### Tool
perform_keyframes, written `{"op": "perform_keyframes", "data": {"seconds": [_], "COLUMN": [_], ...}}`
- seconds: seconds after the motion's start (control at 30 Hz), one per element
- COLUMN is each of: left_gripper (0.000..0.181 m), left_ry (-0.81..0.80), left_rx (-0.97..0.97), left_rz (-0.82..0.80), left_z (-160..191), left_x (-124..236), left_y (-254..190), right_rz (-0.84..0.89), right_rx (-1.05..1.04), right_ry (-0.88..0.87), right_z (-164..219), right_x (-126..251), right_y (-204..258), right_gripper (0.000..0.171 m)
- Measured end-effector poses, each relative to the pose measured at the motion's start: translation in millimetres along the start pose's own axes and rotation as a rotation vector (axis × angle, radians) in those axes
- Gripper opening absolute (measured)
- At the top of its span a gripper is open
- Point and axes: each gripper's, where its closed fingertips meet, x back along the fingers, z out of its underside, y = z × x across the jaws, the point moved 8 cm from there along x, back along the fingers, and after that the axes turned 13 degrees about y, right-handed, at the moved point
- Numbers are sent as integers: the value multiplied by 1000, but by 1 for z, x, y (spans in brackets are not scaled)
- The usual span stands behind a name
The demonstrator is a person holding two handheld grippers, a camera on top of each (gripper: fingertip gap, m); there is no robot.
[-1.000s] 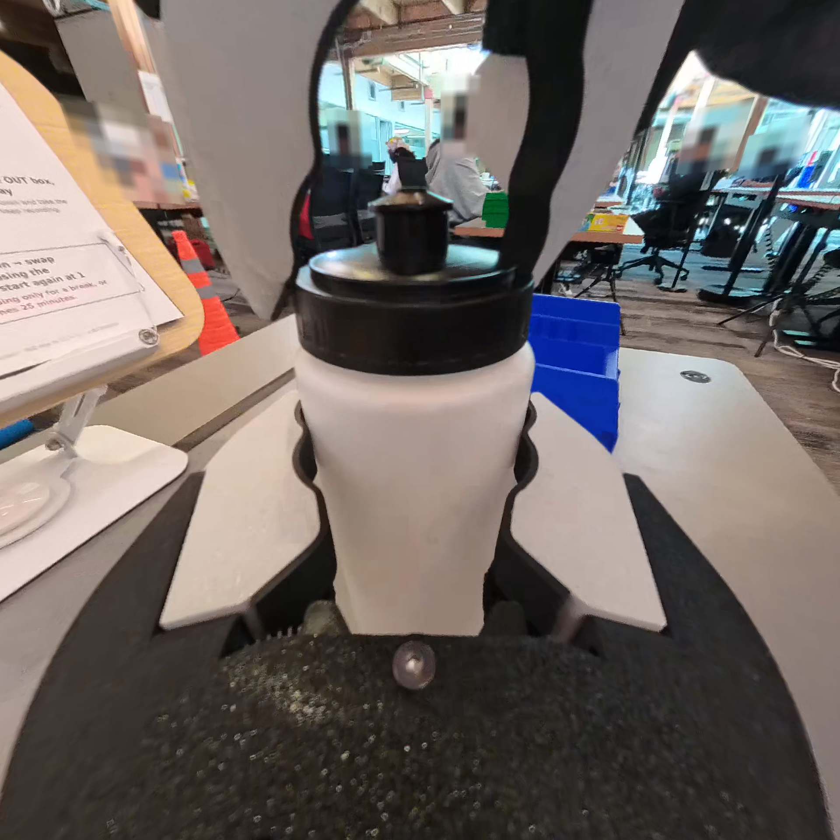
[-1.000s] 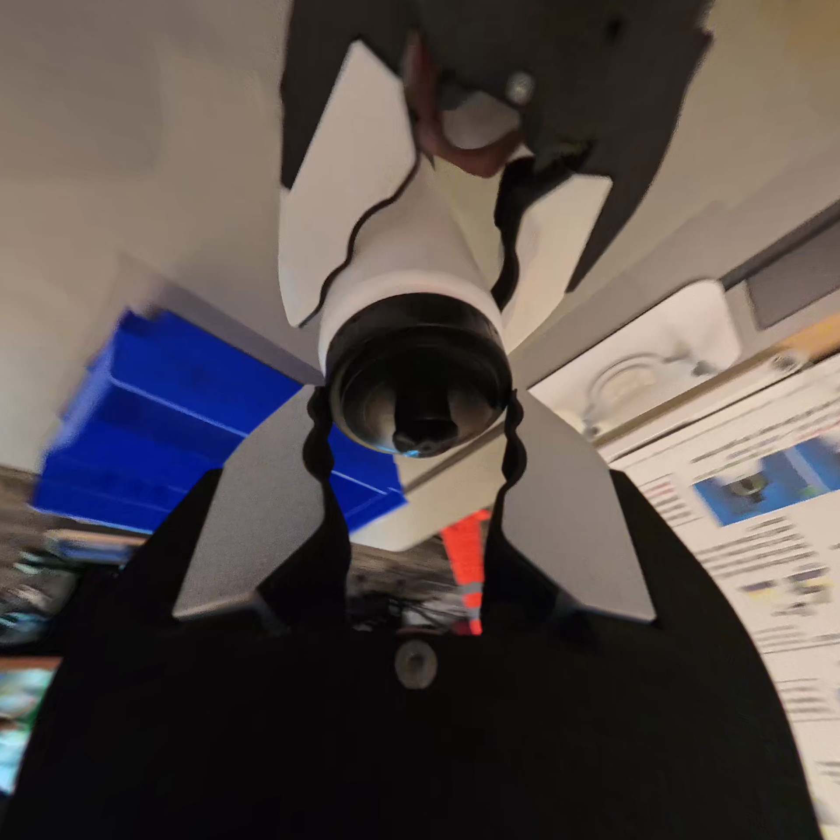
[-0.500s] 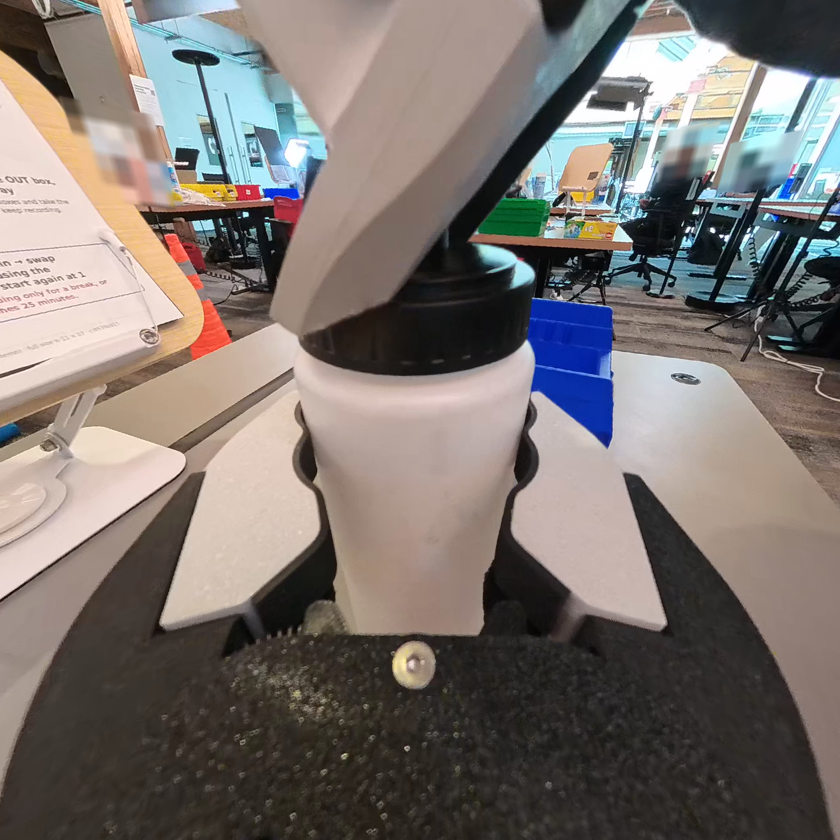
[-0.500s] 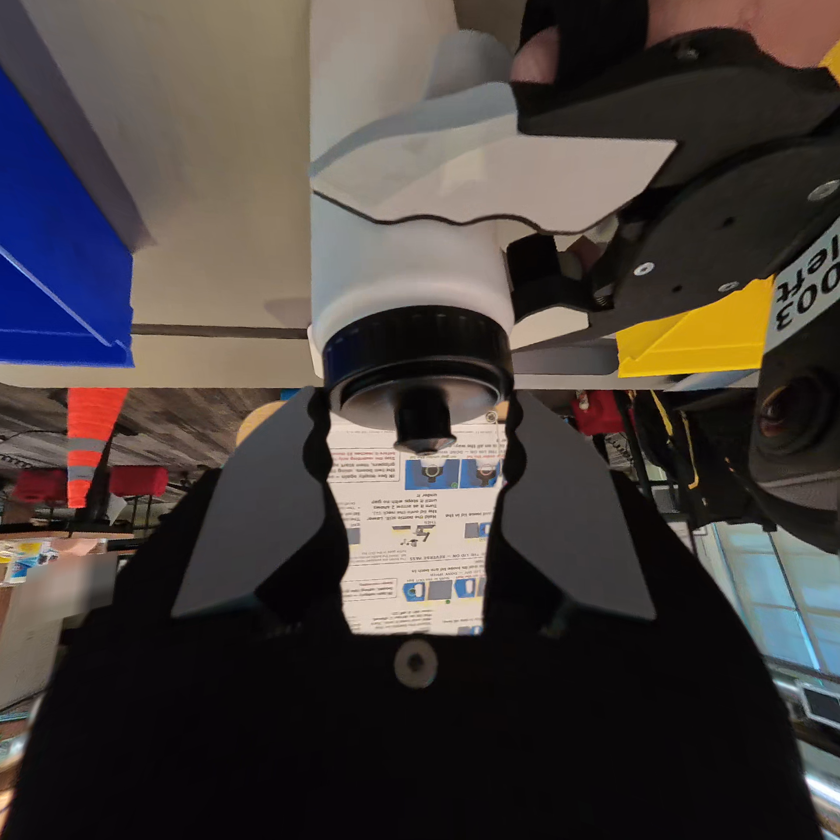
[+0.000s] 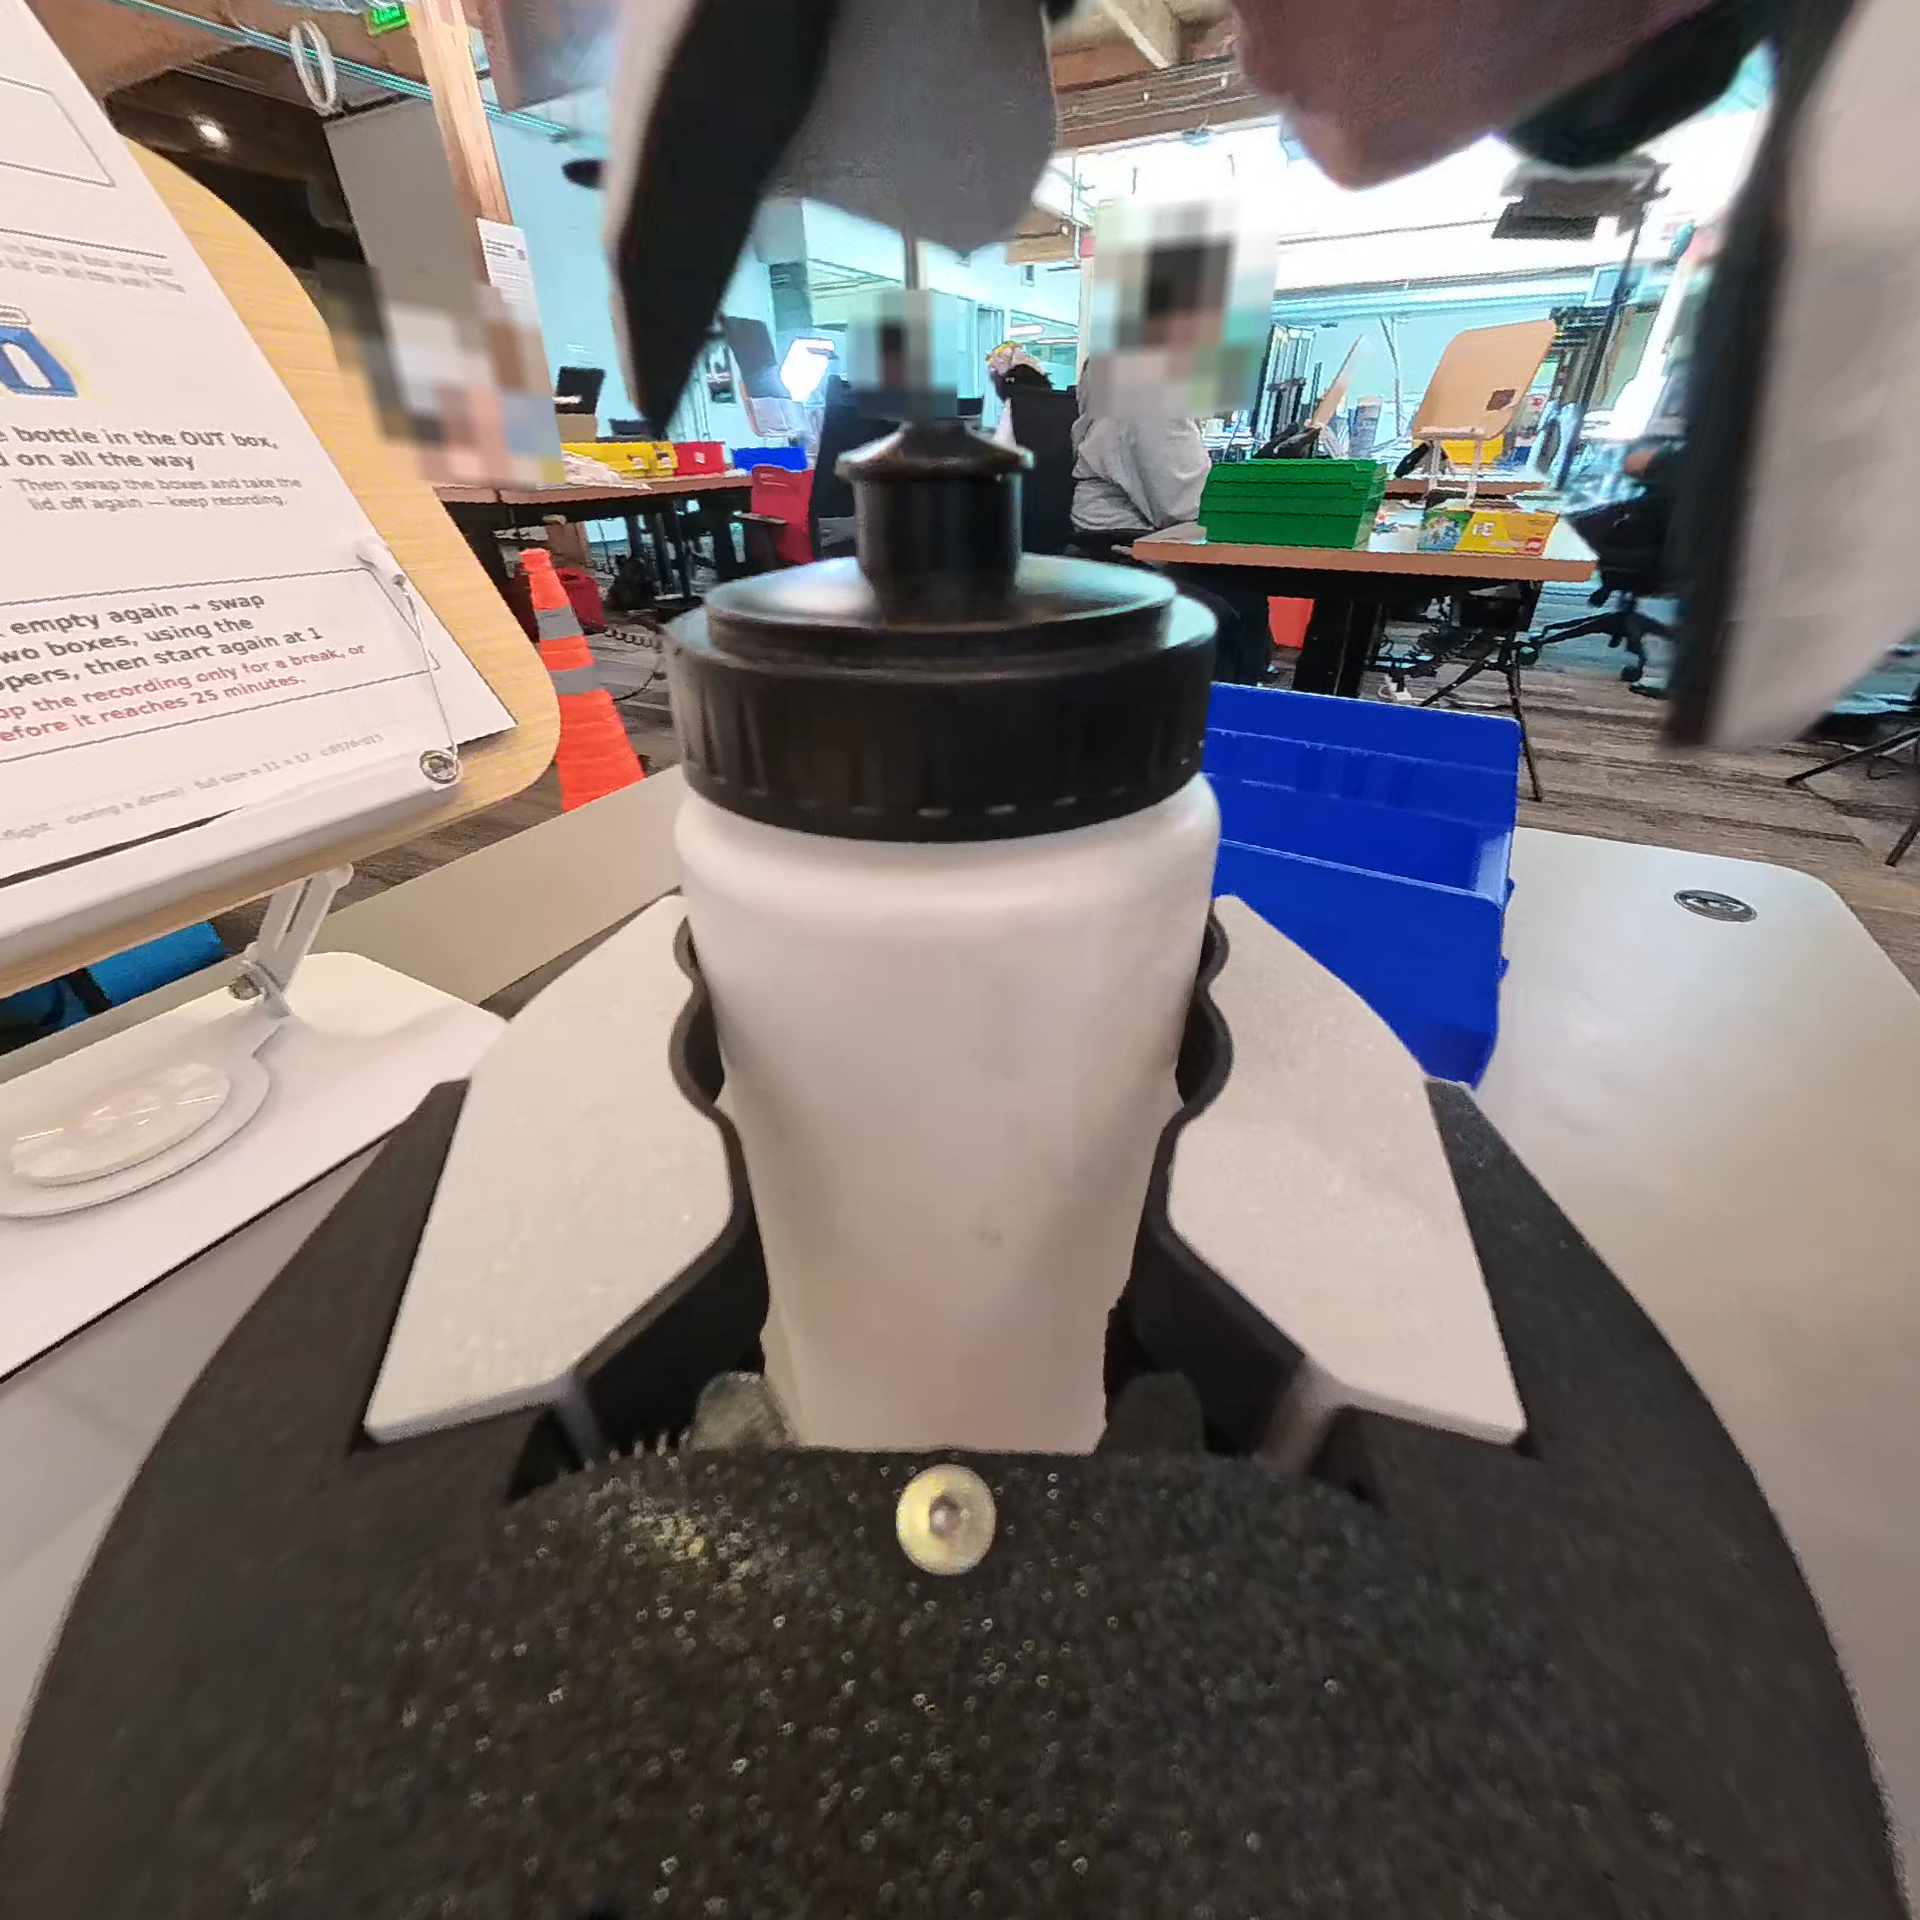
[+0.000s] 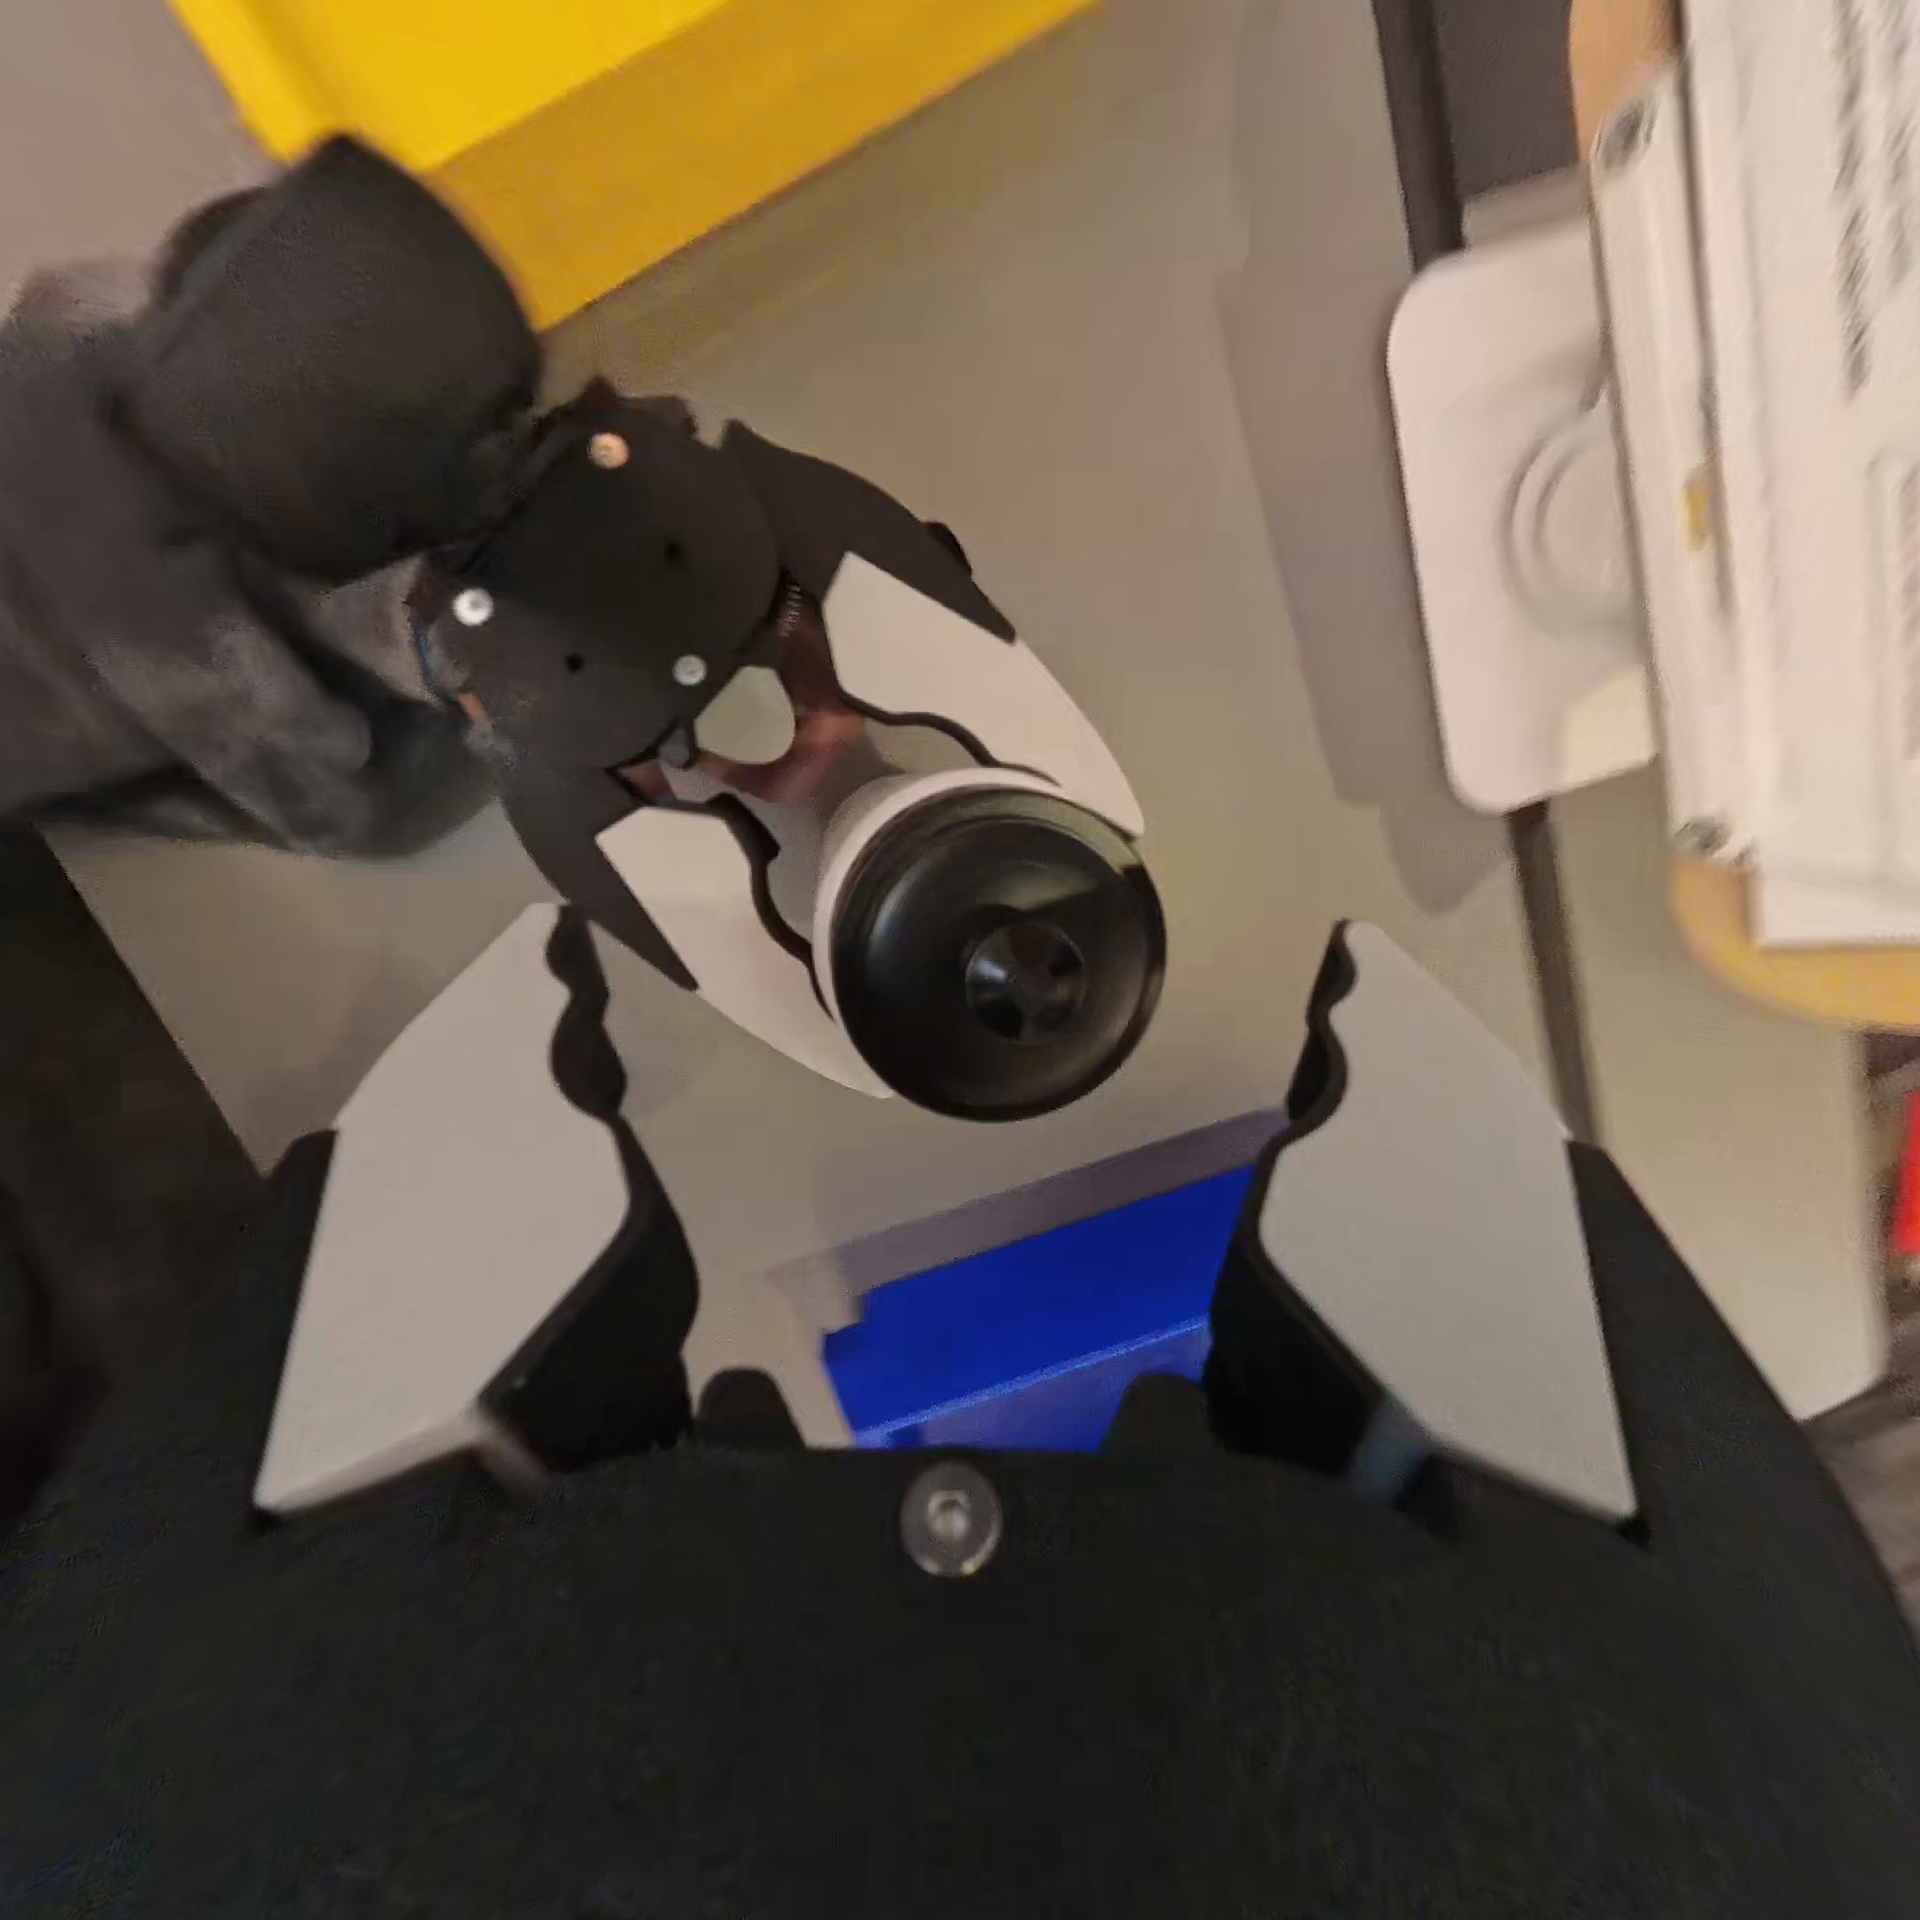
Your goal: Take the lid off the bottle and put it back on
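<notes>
One bottle (image 5: 951,1091), one lid (image 5: 940,707), two bins showing: one blue bin (image 5: 1361,862), one yellow bin (image 6: 582,114).

A blue bin (image 5: 1361,862) is set on the grey table (image 5: 1683,1091); left of it a document stand (image 5: 197,582) and an orange cone (image 5: 582,686) are seen.

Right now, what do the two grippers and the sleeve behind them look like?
Both grippers match: the left gripper and right gripper have a black grainy body with a silver centre screw, and flat pale-grey fingers with wavy black-edged jaws. A dark grey sleeve sits behind the left one.
</notes>
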Motion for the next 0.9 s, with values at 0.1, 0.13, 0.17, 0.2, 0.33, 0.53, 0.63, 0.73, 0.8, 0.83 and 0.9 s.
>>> {"op": "perform_keyframes", "data": {"seconds": [0.1, 0.13, 0.17, 0.2, 0.33, 0.53, 0.63, 0.73, 0.8, 0.83, 0.9], "left_gripper": [86, 86, 86, 86, 86, 86, 86, 86, 86, 86, 86], "left_ry": [1, 1, 1, 0, 4, 15, 19, 24, 25, 27, 27], "left_rx": [6, 6, 6, 7, 9, 4, -12, -30, -33, -31, -24], "left_rz": [-22, -22, -21, -22, -19, 20, 54, 60, 65, 64, 69], "left_z": [0, 0, 0, 0, -1, -1, -1, -1, -1, -1, -1], "left_x": [-1, -1, -1, -1, -2, 1, 3, 2, 2, 2, 2], "left_y": [-1, -1, 0, 0, 0, 2, 1, -1, -1, -1, 0], "right_rz": [0, -4, 5, -13, -167, -147, -134, -80, -26, 7, 67], "right_rx": [-179, -245, -313, -348, -440, -136, 154, 490, 698, 795, 950], "right_ry": [57, 70, 83, 90, 108, 227, 291, 374, 424, 444, 490], "right_z": [3, 4, 5, 7, 8, -1, -6, -9, -12, -13, -16], "right_x": [-14, -17, -18, -20, -25, -23, -22, -21, -21, -21, -21], "right_y": [-5, -8, -12, -14, -14, -15, -15, -11, -8, -7, -4], "right_gripper": [121, 111, 100, 92, 76, 76, 76, 76, 77, 77, 76]}}
